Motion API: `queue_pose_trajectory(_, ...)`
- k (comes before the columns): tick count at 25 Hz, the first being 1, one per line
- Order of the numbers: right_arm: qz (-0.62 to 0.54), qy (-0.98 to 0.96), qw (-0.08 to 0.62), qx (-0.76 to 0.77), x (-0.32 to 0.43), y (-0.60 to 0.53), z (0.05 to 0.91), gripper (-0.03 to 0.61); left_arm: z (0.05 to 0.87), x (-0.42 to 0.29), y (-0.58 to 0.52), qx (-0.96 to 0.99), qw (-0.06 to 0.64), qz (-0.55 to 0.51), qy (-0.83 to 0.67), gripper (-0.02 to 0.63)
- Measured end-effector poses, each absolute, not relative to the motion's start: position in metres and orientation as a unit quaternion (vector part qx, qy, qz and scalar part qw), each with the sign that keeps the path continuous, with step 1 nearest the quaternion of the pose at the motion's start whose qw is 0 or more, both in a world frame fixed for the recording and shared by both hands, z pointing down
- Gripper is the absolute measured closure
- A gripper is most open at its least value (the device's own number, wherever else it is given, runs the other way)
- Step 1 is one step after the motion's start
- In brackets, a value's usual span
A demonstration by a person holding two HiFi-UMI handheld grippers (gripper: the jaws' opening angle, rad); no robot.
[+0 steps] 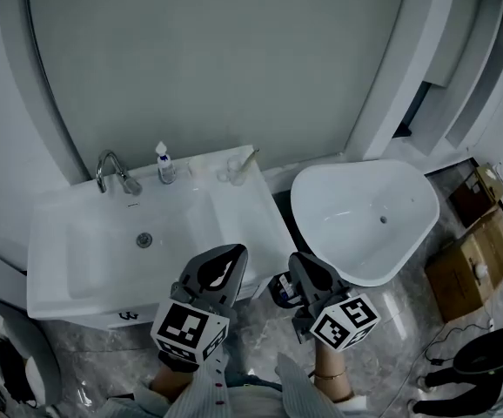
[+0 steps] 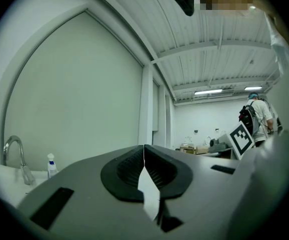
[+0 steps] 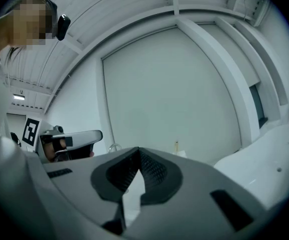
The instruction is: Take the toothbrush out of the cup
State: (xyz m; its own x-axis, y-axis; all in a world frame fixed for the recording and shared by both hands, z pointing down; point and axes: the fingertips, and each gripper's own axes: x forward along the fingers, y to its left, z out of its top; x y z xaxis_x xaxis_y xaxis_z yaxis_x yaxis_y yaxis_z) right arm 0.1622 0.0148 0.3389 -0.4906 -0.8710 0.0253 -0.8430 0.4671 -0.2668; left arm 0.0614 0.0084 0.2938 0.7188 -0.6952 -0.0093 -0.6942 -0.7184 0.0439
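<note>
Okay, both sets of jaws are pressed together, nothing between them. My left gripper (image 1: 227,252) hangs over the front right corner of the sink (image 1: 51,259). My right gripper (image 1: 302,261) is just beside it, over the gap between the sink and the bathtub (image 1: 408,225). Both point level toward the back wall. The toothbrush (image 1: 249,158) leans tilted in the clear cup (image 1: 232,174) at the back right of the sink's flat top, well apart from both grippers. A small bottle (image 1: 164,165) stands left of the cup, with the tap (image 1: 109,171) further left. Cardboard boxes (image 1: 469,259) sit on the floor right of the bathtub. A person (image 2: 258,115) stands far off in the left gripper view.
</note>
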Motion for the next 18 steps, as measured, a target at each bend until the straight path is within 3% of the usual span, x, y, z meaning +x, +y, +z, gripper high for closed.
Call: queue_pose_trajectory(18, -0.142, 0.842, 0.042, -0.519, 0.143, -0.163, 0.347, 0.568, 0.308, 0.05, -0.17, 0.936, 0.041, -0.001, -0.35, 0.596)
